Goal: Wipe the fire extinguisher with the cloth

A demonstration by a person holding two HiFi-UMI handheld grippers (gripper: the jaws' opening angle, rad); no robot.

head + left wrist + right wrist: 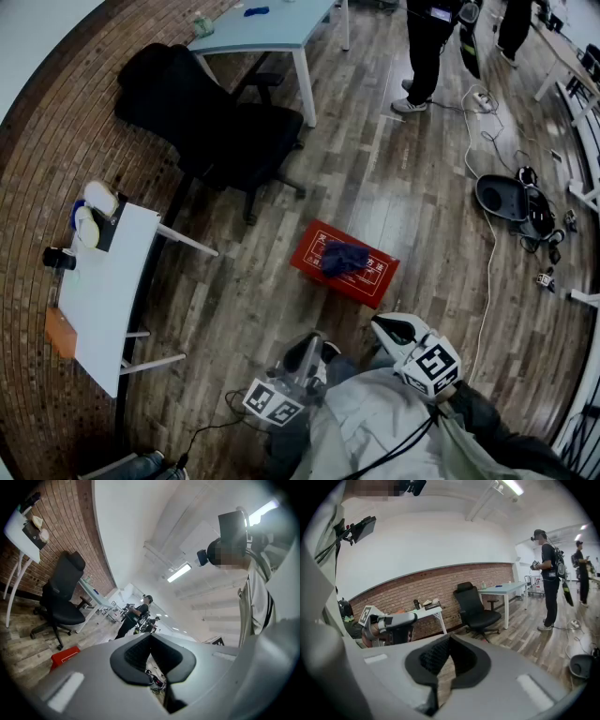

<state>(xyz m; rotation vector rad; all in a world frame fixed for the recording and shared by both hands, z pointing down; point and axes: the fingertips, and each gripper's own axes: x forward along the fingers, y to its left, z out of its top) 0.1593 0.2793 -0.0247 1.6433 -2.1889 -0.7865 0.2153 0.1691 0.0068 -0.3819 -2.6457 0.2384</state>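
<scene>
- The red box [373, 272] lay shut on the wood floor [403, 178], with the blue cloth [343, 257] bunched on its lid; what it held could not be told
- The left gripper [312, 349] and the right gripper [386, 327] hung near the box's near edge, clear of it, each with its jaws together on nothing
- Beyond the box stood a black office chair [211, 122]; left of the box, a white desk [103, 291] carried a few small pale things
- Only the head view showed the cloth; the left gripper view caught the box as a red corner beside the chair
- The right gripper view missed the box but showed the left gripper before a brick wall [440, 585], and a standing person [547, 573]
</scene>
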